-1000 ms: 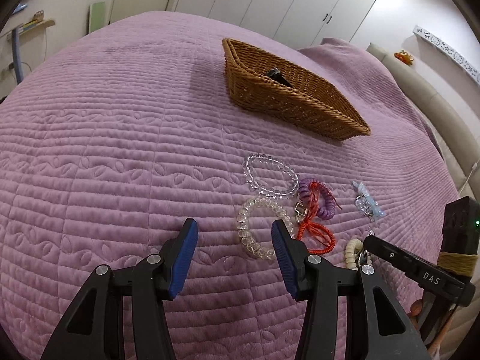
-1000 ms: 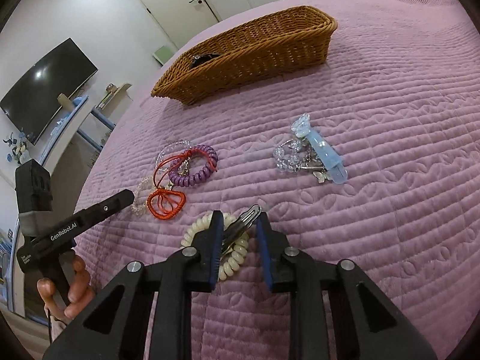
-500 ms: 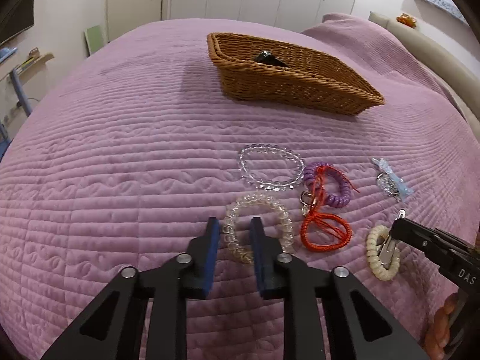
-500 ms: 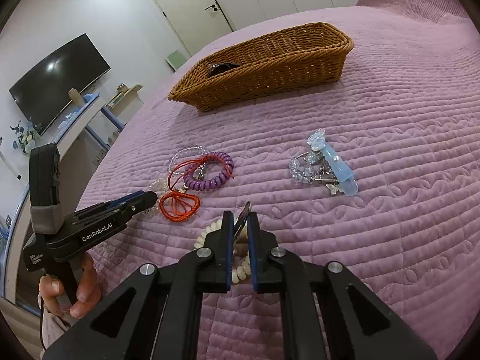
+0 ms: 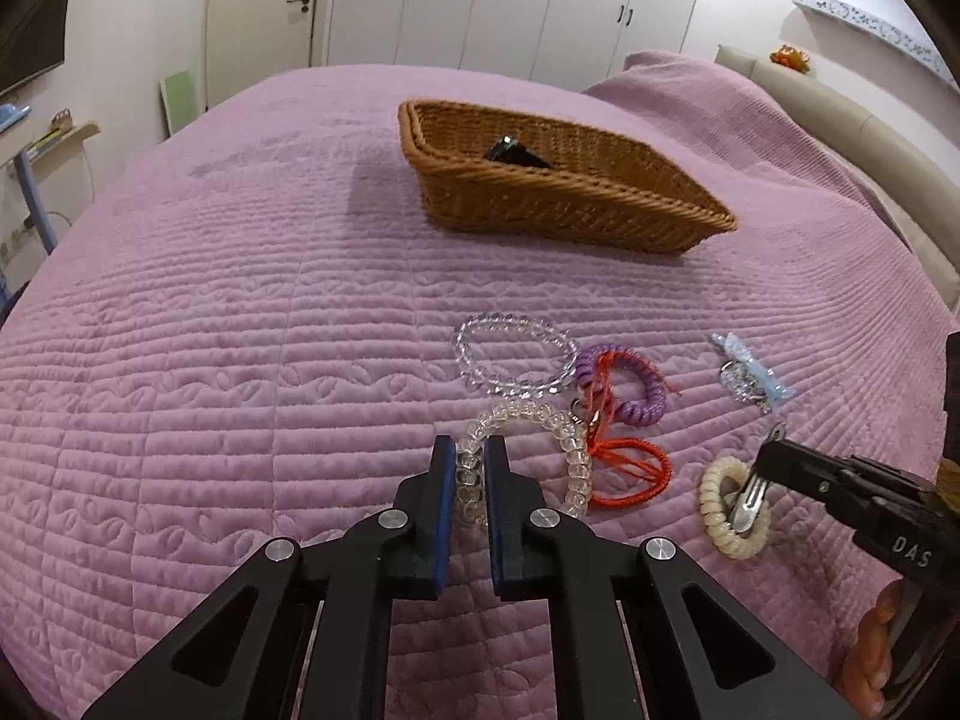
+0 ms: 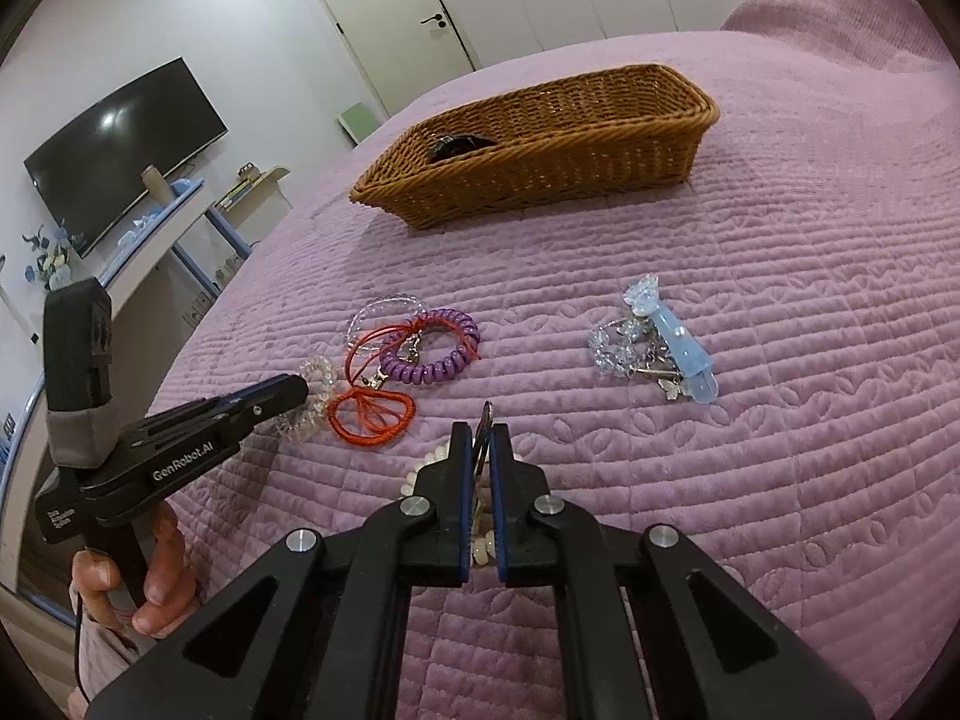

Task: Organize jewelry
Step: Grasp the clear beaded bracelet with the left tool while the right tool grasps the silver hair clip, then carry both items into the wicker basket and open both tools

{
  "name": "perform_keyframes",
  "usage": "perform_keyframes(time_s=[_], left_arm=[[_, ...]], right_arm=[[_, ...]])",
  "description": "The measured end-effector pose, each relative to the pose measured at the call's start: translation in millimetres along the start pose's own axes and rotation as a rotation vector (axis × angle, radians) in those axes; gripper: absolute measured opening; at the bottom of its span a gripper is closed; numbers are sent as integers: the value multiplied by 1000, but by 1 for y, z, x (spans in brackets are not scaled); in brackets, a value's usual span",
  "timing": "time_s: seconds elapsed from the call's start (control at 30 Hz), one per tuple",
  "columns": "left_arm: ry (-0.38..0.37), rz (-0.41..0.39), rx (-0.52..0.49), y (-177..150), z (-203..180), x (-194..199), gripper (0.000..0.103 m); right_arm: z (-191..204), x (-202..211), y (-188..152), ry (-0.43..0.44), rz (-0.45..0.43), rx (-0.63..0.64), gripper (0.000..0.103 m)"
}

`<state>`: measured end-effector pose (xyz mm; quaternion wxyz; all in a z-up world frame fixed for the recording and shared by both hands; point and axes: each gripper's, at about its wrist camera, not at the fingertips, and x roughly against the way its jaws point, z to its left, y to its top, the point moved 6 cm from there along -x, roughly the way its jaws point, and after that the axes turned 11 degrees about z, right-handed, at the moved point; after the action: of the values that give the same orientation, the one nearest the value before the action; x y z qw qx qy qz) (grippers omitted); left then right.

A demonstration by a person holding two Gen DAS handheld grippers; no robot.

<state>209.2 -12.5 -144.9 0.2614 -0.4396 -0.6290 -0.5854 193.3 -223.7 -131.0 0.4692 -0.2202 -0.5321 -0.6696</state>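
Already the left gripper (image 5: 465, 471) pinches the clear bead bracelet (image 5: 528, 450), whose far side touches the red cord (image 5: 624, 468), so lifting could drag that tangle along. Meanwhile the right gripper (image 6: 480, 468) is clamped on the metal clip (image 6: 485, 420) over the cream coil tie (image 5: 735, 507), which may ride up. Open bedspread (image 5: 240, 360) leads to the basket (image 5: 564, 192), well inside the bed's edges.

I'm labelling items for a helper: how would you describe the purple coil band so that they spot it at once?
On the purple bedspread, in front of the wicker basket, lies a cluster of bands. The purple coil band is the only spiral, phone-cord loop in violet, with a red cord lying across it.
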Motion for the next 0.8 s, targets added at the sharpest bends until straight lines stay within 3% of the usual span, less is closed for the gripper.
perform_keyframes(time_s=[0.63,0.8], left_arm=[[-15,-50,7,-2,1,14,9],[-5,-125,40,4,1,38,9]], right_arm=[[12,12,4,-80,-52,55,4],[15,25,13,-93,-84,73,4]])
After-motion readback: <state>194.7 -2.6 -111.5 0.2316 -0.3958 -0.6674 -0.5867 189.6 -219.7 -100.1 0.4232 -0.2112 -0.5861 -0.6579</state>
